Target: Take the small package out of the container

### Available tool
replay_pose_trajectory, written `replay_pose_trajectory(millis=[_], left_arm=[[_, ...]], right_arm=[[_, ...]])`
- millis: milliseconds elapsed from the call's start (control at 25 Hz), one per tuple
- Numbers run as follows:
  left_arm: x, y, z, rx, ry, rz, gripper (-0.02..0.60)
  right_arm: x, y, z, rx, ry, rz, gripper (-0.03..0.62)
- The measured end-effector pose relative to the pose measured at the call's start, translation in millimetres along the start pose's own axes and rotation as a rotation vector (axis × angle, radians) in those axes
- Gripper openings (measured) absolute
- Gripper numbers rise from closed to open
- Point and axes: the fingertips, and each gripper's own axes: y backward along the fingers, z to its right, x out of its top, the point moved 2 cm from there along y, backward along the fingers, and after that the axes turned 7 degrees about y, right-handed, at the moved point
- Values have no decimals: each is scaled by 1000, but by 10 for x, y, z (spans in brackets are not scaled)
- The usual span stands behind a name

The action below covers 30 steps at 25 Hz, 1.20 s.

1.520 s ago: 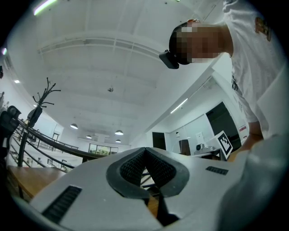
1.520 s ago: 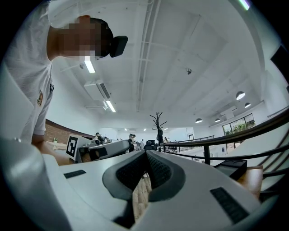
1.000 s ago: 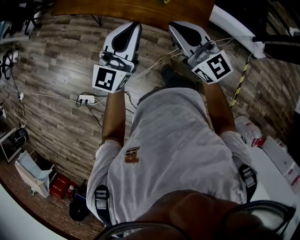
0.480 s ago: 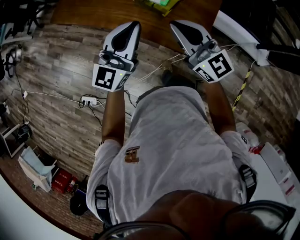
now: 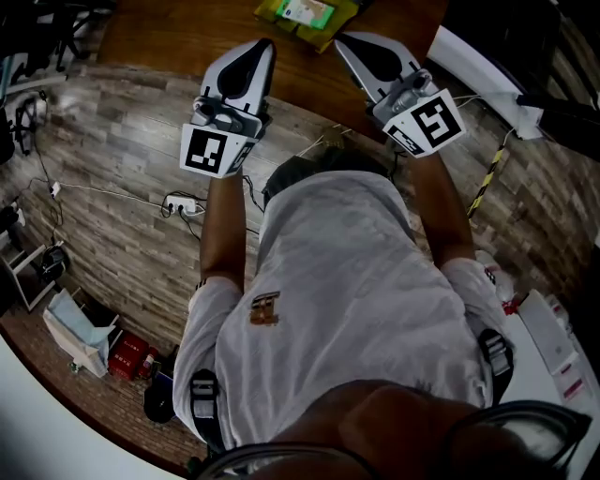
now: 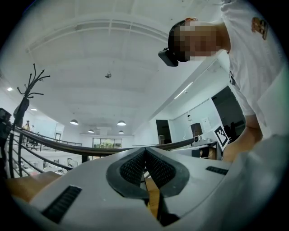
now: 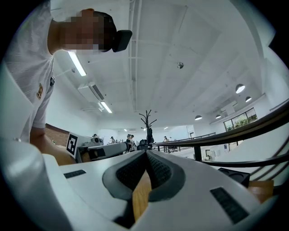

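I've moved up: wooden table (image 5: 178,37) with green item (image 5: 305,13) now top centre; left gripper (image 5: 262,47) and right gripper (image 5: 348,41) both closed, empty, nothing taken yet

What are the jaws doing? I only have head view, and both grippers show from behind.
Observer: In its own view the left gripper is shut, pads meeting at the tips, nothing between them.
Operator: And the other?
Observer: The right gripper is shut too and empty. Only a strip of the wooden table shows through the gap below its pads.
Operator: Does either camera see the green pack?
Observer: No. Both gripper views look out over the room and ceiling. The right one has a coat stand straight ahead.
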Motion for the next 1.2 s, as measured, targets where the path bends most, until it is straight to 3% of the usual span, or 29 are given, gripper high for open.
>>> replay_pose_trajectory(millis=[440, 720, 920, 1200], left_arm=[[-166, -485, -244, -65, -57, -59, 18], [-257, -661, -695, -105, -78, -118, 18], [-417, -826, -1004, -196, -97, -155, 18], [-665, -1005, -1518, -360, -183, -256, 18]], right_arm=[[-134, -195, 449, -12, -1, -21, 31], [-154, -574, 620, -51, 7, -38, 31], [-207, -850, 800, -106, 17, -59, 31], [-345, -1332, 975, -194, 19, -95, 31]])
